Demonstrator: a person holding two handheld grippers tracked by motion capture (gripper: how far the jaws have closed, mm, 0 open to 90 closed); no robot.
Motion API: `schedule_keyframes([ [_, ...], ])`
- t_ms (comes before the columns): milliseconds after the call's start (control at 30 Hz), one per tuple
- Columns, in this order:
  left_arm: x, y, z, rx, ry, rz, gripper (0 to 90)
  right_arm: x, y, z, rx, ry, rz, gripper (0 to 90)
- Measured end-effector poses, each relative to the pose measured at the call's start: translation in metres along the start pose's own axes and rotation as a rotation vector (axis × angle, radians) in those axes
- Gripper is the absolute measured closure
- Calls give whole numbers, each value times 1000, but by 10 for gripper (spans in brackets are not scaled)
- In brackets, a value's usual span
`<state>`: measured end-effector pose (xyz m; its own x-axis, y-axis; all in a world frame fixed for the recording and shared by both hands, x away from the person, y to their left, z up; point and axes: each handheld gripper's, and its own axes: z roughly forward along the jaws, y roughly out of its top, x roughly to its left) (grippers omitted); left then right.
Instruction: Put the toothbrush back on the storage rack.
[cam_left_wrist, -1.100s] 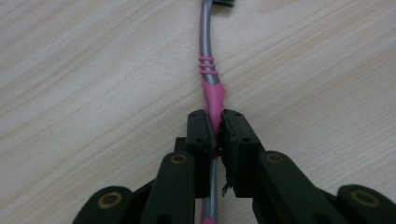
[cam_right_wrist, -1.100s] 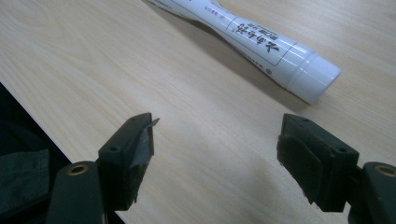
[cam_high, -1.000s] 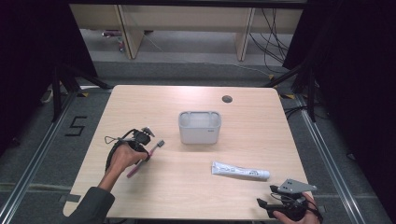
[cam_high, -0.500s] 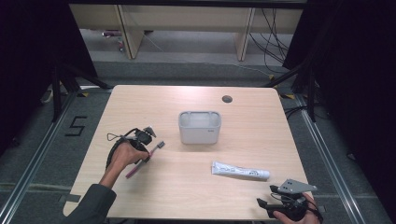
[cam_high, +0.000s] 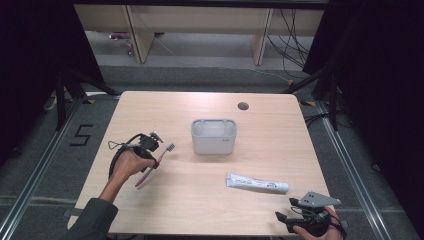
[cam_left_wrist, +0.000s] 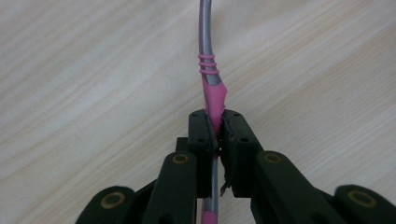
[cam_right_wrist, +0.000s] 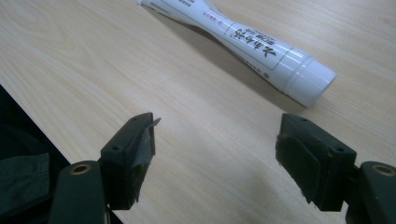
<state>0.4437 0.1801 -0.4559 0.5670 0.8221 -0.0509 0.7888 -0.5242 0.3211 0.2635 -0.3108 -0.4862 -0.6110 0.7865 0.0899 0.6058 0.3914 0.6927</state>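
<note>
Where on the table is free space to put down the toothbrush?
Free: the strip behind the grey container up to the cable hole, and the middle between the toothbrush and the toothpaste tube. Tighter: the near right corner, by the tube and the right gripper.

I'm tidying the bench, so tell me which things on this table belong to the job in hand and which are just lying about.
In the job:
toothbrush, clamped in the left gripper

Lying about:
toothpaste tube, flat on the table
grey holder
right gripper, open and holding nothing
</note>
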Motion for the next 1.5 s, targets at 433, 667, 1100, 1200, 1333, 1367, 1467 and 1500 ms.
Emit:
schedule_keyframes([
  [433, 3, -1, -27, -202, -55, 4, 822, 0, 0, -1, -9, -8, 2, 284],
  [667, 3, 0, -38, -317, -78, -25, 823, -1, 0, -1, -9, -11, -6, 284],
  [1100, -1, 5, -49, -418, -52, -46, 822, -2, 0, 0, -19, -9, -8, 284],
  [1200, -5, 11, -55, -430, -53, -45, 822, -1, 0, 0, -17, -9, -10, 284],
  [1333, -8, 17, -60, -456, -27, -30, 823, -1, 0, -1, -7, -5, 1, 284],
  [1367, -8, 17, -60, -456, -27, -30, 823, -1, 0, -1, -7, -5, 1, 284],
  [1467, -9, 21, -65, -484, -23, -24, 822, -1, 0, -1, -11, -9, -6, 284],
  [1500, -9, 21, -65, -484, -23, -24, 822, -1, 0, 0, -13, -8, -6, 284],
])
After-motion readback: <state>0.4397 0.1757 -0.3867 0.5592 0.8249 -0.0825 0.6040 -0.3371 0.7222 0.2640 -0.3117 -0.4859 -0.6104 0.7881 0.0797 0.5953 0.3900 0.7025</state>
